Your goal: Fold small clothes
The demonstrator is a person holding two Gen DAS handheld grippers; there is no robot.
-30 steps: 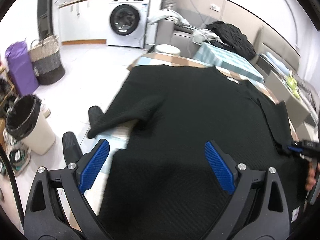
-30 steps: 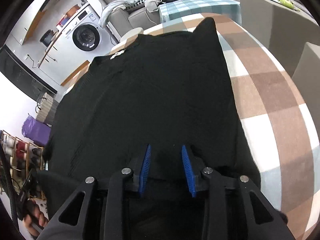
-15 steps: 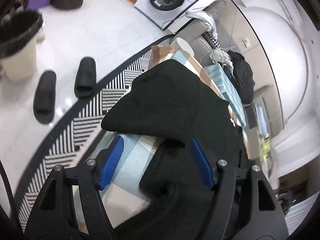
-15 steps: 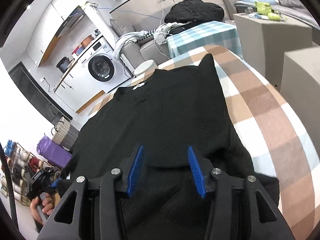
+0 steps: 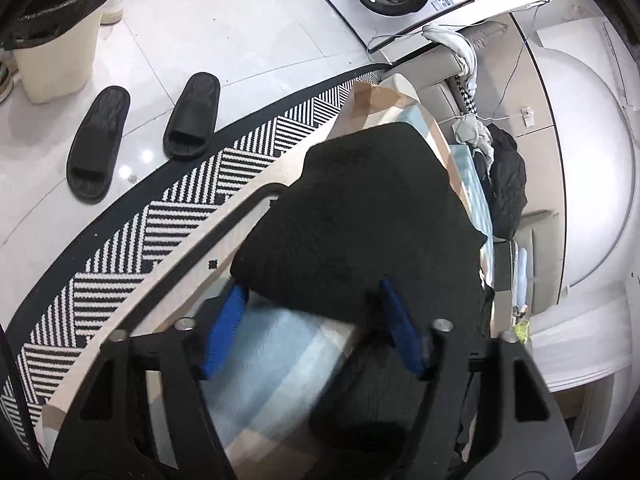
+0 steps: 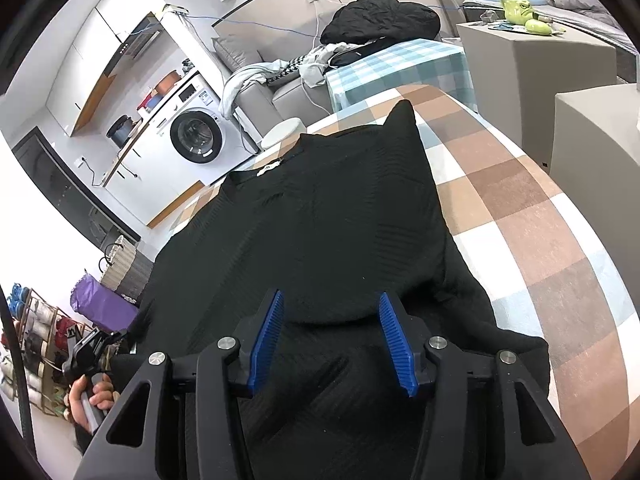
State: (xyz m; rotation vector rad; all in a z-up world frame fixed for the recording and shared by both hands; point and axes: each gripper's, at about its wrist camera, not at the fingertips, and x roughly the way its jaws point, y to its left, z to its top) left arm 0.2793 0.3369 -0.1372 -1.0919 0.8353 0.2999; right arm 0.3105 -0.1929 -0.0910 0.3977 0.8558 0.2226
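Checked cloth in brown, white and pale blue covers the table (image 6: 560, 216), and a black sweater (image 6: 320, 232) lies spread on it, collar at the far end. Over the last second the left gripper (image 5: 312, 324) has swung away from the sweater's body and come down at its left sleeve, where the sleeve end now sits just ahead of and between its blue pads; its jaws have just been closing from wide to half spread, but the pads are not yet pressing the knit. The right gripper (image 6: 332, 340) hovers over the hem, its jaws having just been opening, now half spread with nothing pinched, so it seems to have let go after folding the right sleeve inward. My reading is that the left sleeve is next to be folded in. Beyond the left gripper's fingers the table edge drops to a striped rug (image 5: 168, 216), with two black slippers (image 5: 140, 136) and a bin (image 5: 56, 44) farther off; the sleeve hanging near that edge could slip off.
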